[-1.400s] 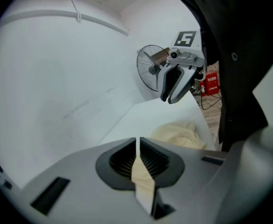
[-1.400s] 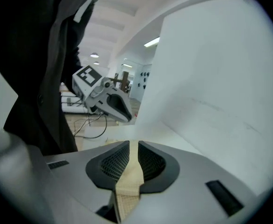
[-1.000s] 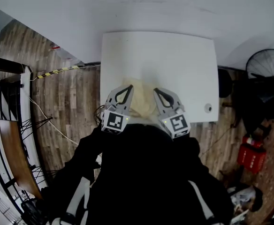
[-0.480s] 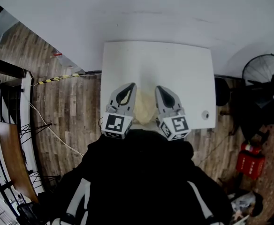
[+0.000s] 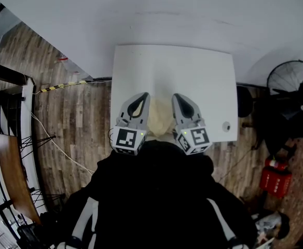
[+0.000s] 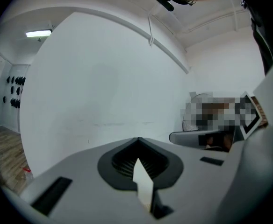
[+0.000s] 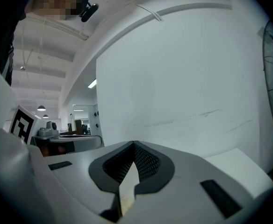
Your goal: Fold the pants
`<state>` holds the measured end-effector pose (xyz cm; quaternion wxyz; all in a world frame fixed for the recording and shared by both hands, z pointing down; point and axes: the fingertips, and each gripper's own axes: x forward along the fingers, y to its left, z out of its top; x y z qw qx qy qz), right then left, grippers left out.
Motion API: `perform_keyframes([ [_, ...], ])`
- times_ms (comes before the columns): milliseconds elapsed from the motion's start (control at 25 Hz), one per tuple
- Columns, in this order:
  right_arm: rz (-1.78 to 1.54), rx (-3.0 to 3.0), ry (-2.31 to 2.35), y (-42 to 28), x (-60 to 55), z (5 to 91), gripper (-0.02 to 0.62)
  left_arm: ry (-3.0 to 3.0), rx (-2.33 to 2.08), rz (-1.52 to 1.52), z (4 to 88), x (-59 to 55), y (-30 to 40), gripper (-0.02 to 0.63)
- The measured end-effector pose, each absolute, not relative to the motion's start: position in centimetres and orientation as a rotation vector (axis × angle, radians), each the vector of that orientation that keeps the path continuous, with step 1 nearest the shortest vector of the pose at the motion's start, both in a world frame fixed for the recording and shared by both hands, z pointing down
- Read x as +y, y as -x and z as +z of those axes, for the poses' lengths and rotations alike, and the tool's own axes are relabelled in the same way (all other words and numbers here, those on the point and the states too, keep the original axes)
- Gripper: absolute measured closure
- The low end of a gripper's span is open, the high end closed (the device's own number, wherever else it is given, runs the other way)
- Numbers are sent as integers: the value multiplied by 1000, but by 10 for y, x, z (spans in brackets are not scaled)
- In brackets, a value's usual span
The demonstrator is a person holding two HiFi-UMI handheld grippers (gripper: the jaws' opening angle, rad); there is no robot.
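The cream pants [image 5: 161,116] lie bunched on the near part of the white table [image 5: 193,71], between my two grippers. My left gripper [image 5: 144,95] and right gripper [image 5: 177,96] are held side by side above the table's near edge, pointing away from me. In the left gripper view the left gripper [image 6: 137,140] has its jaws together, with a thin cream fold of the pants [image 6: 144,186] pinched between them. In the right gripper view the right gripper [image 7: 133,144] likewise has its jaws together on a cream sliver of the pants [image 7: 127,191]. Most of the garment is hidden under the grippers.
A small round object [image 5: 225,126] sits near the table's right front corner. A black fan [image 5: 291,79] and a red crate [image 5: 275,178] stand on the wooden floor at the right. Cables [image 5: 53,139] trail on the floor at the left. A white wall lies beyond the table.
Both grippers have come up off the table and drawn a little closer together, and less of the cream cloth shows between them. Over the last half second almost nothing moved.
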<state>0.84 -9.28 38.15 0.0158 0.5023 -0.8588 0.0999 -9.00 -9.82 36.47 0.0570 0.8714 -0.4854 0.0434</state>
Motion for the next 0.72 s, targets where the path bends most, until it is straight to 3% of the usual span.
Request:
perform_keyframes([
  [720,342,-2684,-1541,-5,-82,384,592,-2648,-1451,133,370,-81,87,604],
])
